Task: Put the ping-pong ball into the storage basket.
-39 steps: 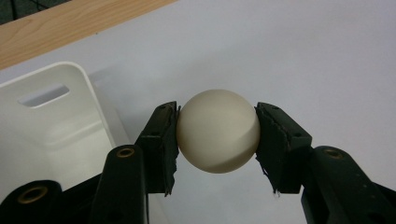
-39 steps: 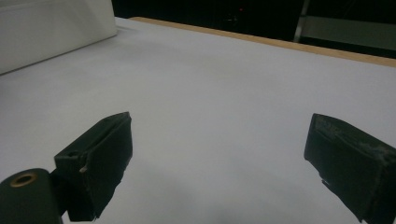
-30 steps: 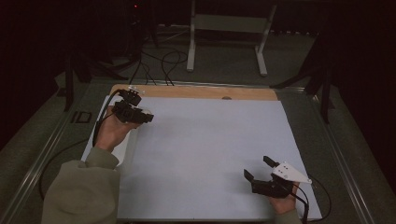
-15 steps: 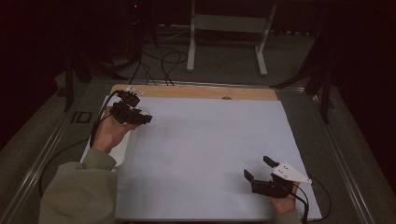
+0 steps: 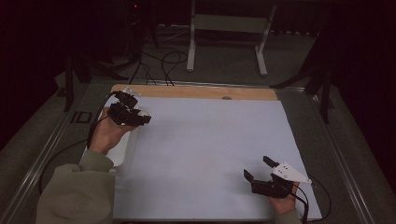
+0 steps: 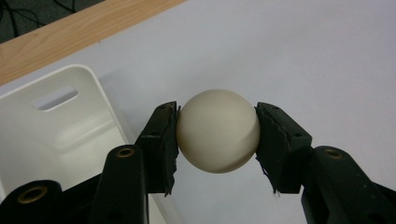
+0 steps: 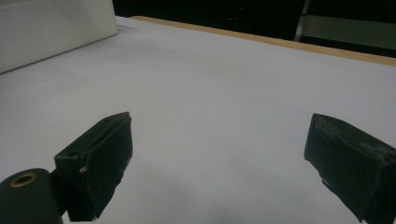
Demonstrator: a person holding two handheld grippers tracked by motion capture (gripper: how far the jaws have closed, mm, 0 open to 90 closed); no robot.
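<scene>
Squarely, the ball [image 6: 217,130] sits clamped within the left claw [image 6: 217,140].

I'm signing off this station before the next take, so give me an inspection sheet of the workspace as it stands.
Surface: white sheet over a wooden table, bare in the middle.
Job's things: cream ball held above the sheet beside the white bin; bin at the sheet's left edge.
Clutter: nothing seen.
Tongs: left tongs shut on the ball; right tongs open, nothing between them, low over the sheet's near right corner.
Cables: one trails from each tool; more lie on the floor beyond the table.
Surroundings: dark room, white metal stand behind the table.
</scene>
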